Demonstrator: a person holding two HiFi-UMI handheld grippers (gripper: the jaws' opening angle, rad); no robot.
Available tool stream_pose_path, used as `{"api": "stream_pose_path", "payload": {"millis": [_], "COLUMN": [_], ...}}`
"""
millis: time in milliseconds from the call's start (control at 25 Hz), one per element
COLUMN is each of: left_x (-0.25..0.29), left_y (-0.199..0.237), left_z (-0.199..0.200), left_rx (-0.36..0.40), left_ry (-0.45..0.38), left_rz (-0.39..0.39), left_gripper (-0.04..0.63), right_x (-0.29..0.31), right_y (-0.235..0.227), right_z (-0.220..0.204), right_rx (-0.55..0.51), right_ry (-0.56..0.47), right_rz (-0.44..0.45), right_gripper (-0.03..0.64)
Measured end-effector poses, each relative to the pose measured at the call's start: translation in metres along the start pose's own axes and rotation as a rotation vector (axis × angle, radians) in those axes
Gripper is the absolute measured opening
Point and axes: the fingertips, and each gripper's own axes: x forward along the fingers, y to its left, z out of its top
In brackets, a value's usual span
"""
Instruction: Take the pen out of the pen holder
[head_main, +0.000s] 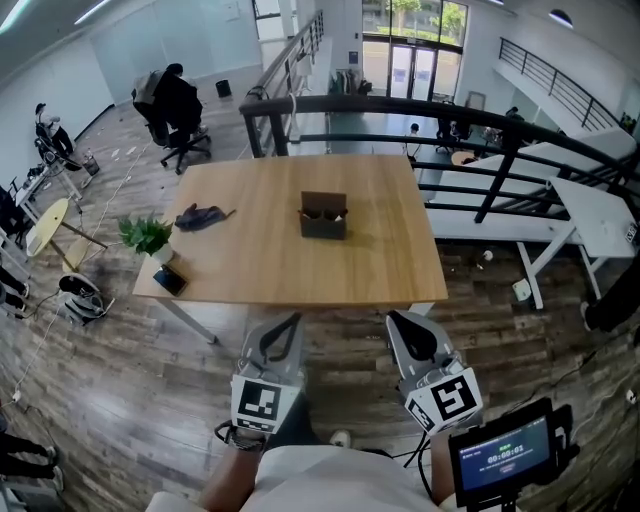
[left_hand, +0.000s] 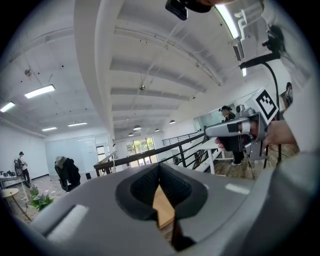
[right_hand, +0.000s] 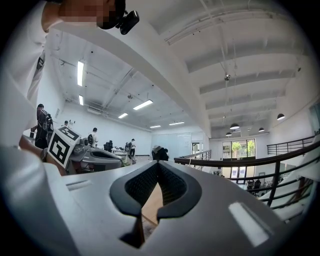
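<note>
A dark brown pen holder (head_main: 323, 216) stands upright near the middle of the light wooden table (head_main: 260, 270). Its top is open, and I cannot make out a pen in it from here. Both grippers are held short of the table's near edge, over the floor, pointing toward the table. My left gripper (head_main: 283, 325) is shut with nothing in it. My right gripper (head_main: 400, 322) looks the same, jaws together and empty. In the left gripper view the jaws of the left gripper (left_hand: 160, 167) meet, and a sliver of tabletop shows through the gap below. The right gripper (right_hand: 158, 165) shows the same picture.
On the table's left part lie a dark crumpled item (head_main: 200, 216), a small potted plant (head_main: 147, 236) and a flat black object (head_main: 169, 281). A black railing (head_main: 400, 108) runs behind the table. White desks (head_main: 600, 215) stand to the right and an office chair (head_main: 178, 110) at the back left.
</note>
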Motion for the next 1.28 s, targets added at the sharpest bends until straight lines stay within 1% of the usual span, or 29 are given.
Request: {"api": "stream_pose_path", "payload": {"millis": [240,440,720,920,1120,1280], "left_x": [0.018,0.049,0.110,0.145,0.176,0.194], "left_y": [0.010,0.020,0.051,0.075,0.092,0.105], "left_z": [-0.011,-0.014,-0.027,-0.035,-0.041,-0.049], "left_rx": [-0.006,-0.007,-0.024,-0.044,-0.050,-0.055], "left_ry": [0.004,-0.004,-0.006,0.000,0.004,0.012], "left_rz": [-0.029,-0.067,-0.115,-0.139,-0.161,-0.173], "left_gripper": [0.000,0.000,0.000,0.000,0.000,0.000], "right_x": [0.014,0.035,0.089,0.121,0.150,0.172], "right_y": [-0.009,-0.021,-0.051,-0.074,-0.099,-0.109], "right_z": [-0.014,-0.018,-0.031,-0.030,-0.031,-0.035], "right_rx": [0.003,-0.007,-0.016,-0.014,-0.018,-0.014], "right_ry": [0.026,0.056,0.096,0.105,0.112,0.116], "right_rz": [-0.031,-0.049,-0.081,-0.111,-0.138,-0.140], "right_gripper": [0.002,0.003,0.003,0.003,0.003,0.003]}}
